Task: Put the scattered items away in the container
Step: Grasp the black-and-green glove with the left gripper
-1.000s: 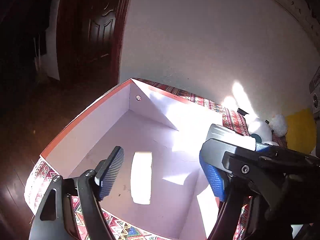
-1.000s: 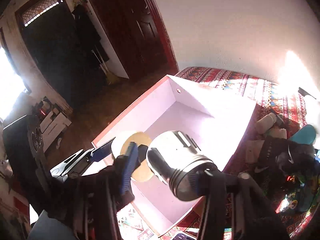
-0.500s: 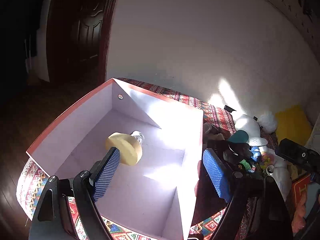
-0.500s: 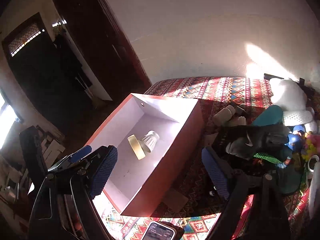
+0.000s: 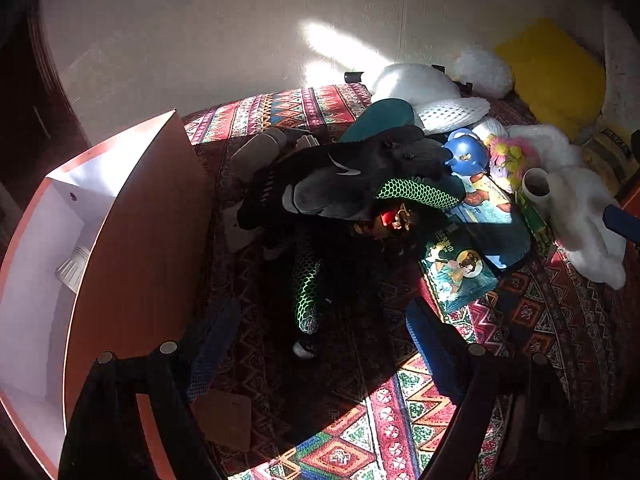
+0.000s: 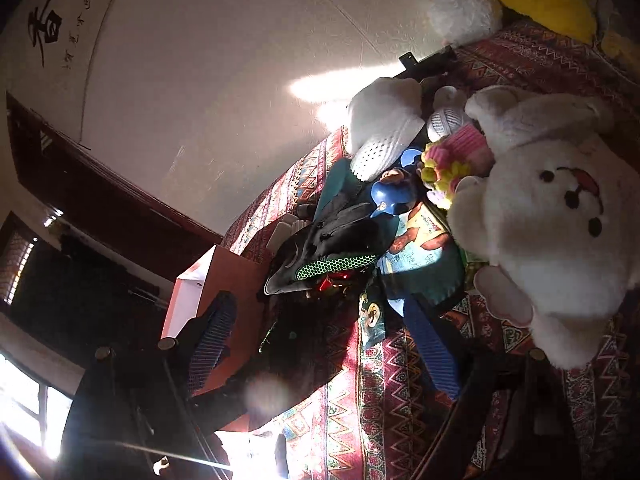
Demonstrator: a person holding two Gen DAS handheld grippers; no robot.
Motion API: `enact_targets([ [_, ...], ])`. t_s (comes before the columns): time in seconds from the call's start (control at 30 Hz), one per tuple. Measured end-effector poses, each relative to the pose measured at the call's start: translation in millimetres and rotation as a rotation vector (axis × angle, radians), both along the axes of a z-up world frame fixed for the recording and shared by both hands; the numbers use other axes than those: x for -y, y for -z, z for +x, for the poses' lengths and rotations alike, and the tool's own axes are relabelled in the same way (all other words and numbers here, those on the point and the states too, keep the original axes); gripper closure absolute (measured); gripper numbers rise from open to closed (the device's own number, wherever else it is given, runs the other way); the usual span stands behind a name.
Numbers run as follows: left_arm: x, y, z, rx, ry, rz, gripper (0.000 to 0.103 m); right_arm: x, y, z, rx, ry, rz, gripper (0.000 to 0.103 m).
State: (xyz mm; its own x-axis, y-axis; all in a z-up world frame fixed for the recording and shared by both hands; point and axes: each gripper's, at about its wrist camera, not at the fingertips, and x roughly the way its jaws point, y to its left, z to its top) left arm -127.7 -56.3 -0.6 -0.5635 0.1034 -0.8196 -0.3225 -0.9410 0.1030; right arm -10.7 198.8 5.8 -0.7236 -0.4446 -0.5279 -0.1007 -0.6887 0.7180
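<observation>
Nearest the cameras, left gripper (image 5: 320, 356) and right gripper (image 6: 324, 340) both gape wide, nothing between the pads, over the patterned red woven cloth (image 5: 400, 420) on the bench. Orange-walled, white-lined open box (image 5: 140, 240) sits left, white ribbed bulb (image 5: 74, 268) inside. Beyond: black-and-green mesh sneakers (image 5: 340, 192), blue plastic toy (image 5: 466, 154), picture books (image 5: 460, 268), white plush rabbit (image 6: 552, 216) scattered toward the wall.

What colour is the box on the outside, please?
Orange-brown box, white inside; clearest in the left wrist view.
</observation>
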Motion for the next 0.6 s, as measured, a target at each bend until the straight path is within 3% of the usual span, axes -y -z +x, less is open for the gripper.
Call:
enact_targets([
  [0.17, -0.4, 20.0, -29.4, 0.056, -0.046, 0.018, 0.018, 4.4, 15.2, -6.4, 0.029, -0.066, -0.059, 0.032],
  [0.2, 1.3, 21.1, -32.5, 0.051, -0.051, 0.012, 0.022, 6.3, 17.4, -7.9, 0.032, -0.081, -0.068, 0.035],
  [0.23, 2.8, 22.5, -35.6, 0.048, -0.055, -0.001, 0.048, 8.3, 18.8, -9.1, 0.034, -0.091, -0.071, 0.042],
  [0.3, 9.8, 27.3, -41.7, 0.065, -0.075, -0.004, 0.092, 12.7, 21.2, -11.9, 0.035, -0.101, -0.065, 0.045],
  [0.4, 32.5, 17.3, -42.3, 0.102, -0.105, 0.147, 0.095, 20.5, 26.2, -18.0, 0.044, -0.109, -0.065, 0.047],
  [0.5, 52.4, -13.0, -31.3, 0.086, -0.098, 0.302, 0.095, 32.1, 34.0, -32.6, 0.066, -0.129, -0.099, 0.047],
  [0.6, 65.8, -39.8, -19.7, 0.054, -0.081, 0.369, 0.095, 48.2, 42.0, -52.2, 0.084, -0.160, -0.152, 0.047],
])
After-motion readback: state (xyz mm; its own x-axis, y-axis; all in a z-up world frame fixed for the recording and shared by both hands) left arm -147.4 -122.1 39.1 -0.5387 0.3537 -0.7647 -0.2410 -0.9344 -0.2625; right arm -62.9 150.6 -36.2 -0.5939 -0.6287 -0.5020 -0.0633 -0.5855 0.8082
